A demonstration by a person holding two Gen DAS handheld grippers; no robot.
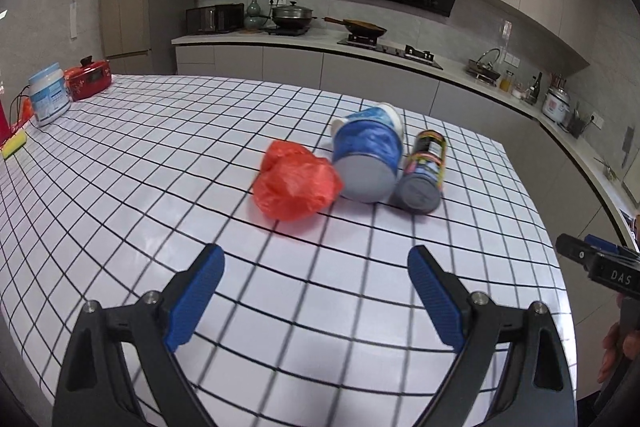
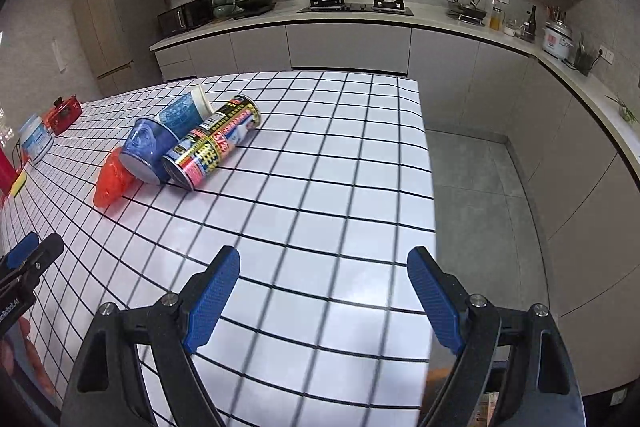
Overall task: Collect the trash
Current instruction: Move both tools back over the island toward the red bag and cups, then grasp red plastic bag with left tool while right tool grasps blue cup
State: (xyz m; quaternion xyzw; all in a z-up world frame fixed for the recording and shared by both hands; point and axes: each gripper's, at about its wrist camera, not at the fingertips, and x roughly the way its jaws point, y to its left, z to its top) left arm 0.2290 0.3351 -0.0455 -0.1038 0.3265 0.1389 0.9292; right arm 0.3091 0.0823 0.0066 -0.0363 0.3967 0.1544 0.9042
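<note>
On the checked bench (image 1: 120, 163), your trash lay in one cluster, touching. The blue tub (image 1: 367, 159), on its side, looked light but broad and slick; you would grip across its middle. The printed can (image 1: 425, 171) would roll. The red bag (image 1: 296, 183) was soft; pinch anywhere. Both grippers, left gripper (image 1: 316, 293) and right gripper (image 2: 323, 301), hung with jaws wide, empty.

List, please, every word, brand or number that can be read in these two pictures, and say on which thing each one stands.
"DAS": white letters on the black body of the right gripper, at the right edge of the left wrist view.
Label of the slim can: colourful print, too blurred to read.
Blue cup: pattern only, no legible words.
White tub at the table's far left: blue label, too small to read.
Left gripper: no text visible.
</note>
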